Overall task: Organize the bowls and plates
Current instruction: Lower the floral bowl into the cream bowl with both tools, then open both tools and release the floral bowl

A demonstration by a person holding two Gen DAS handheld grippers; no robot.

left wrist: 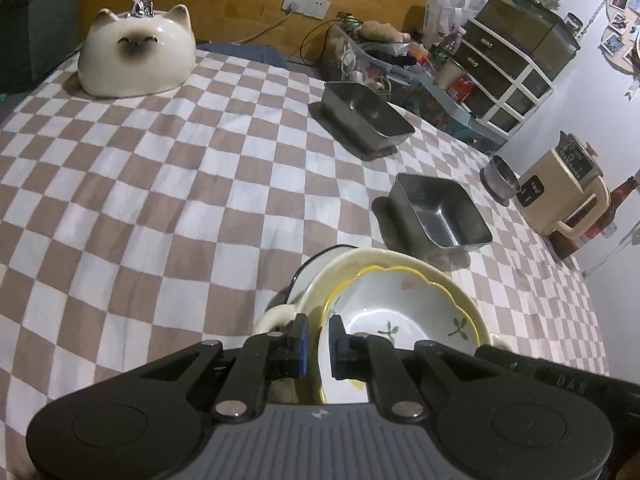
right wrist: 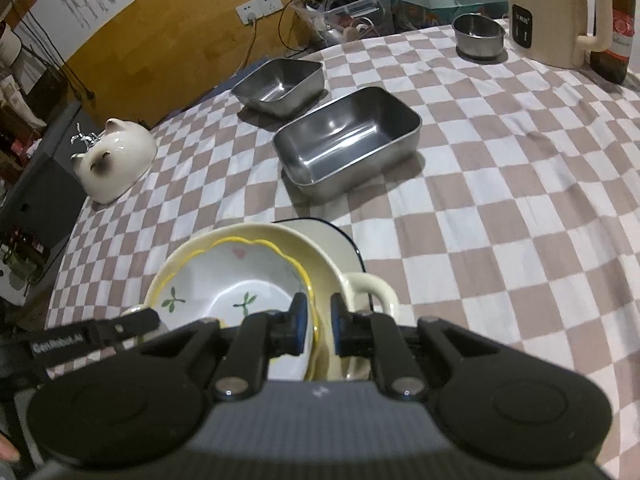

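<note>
From the left wrist camera, the left gripper [left wrist: 318, 340] has its blue-padded jaws pinched on the near rim of a white scalloped ceramic bowl with a yellow edge and painted green sprigs [left wrist: 404, 308]. That bowl sits nested inside a larger cream ceramic dish with loop handles [left wrist: 440, 270], which appears to rest on a white dish with a dark rim [left wrist: 316, 262], all on the brown-and-white checked tablecloth [left wrist: 160, 184]. Glazed ceramic like this is probably stiff, fairly heavy, slick and breakable, so a firm hold on the rim at opposite sides looks sensible.

From the right wrist camera, the right gripper [right wrist: 319, 330] clamps the opposite stretch of the same bowl's rim, beside the cream dish's loop handle [right wrist: 370, 286]. Two rectangular stainless steel trays [right wrist: 348, 136] stand well apart beyond the stack, with a small round steel bowl [right wrist: 478, 36] farther off.
</note>
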